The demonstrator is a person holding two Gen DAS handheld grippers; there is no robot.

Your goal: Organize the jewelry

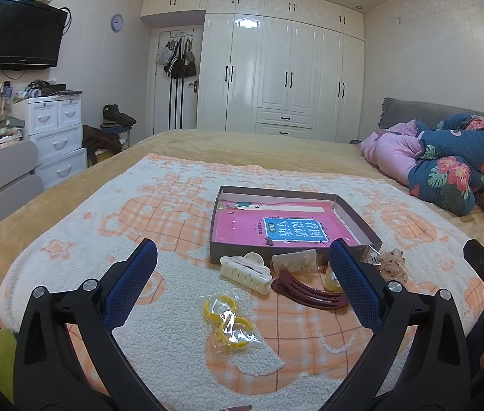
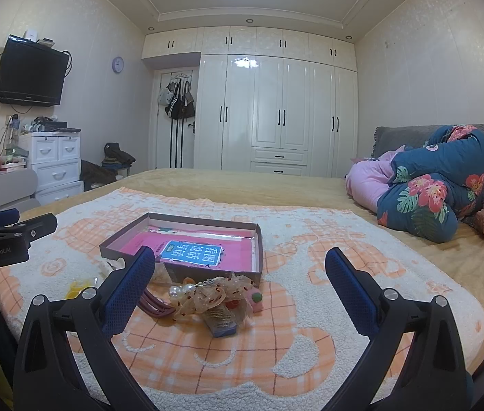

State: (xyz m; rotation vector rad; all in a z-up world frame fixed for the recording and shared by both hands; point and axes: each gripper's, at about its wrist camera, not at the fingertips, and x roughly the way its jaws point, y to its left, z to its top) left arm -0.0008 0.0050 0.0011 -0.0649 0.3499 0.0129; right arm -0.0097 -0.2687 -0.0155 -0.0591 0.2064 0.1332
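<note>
L jaws wide, empty | yellow rings (image 1: pixel 226 322) btwn (bagged) | R jaws wide, empty

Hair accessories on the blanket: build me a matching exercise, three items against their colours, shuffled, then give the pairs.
Items:
1. claw clip
2. flat clip
3. bagged hoops

Colours:
A. yellow
B. cream
C. maroon

Pairs: 1-B, 2-C, 3-A
</note>
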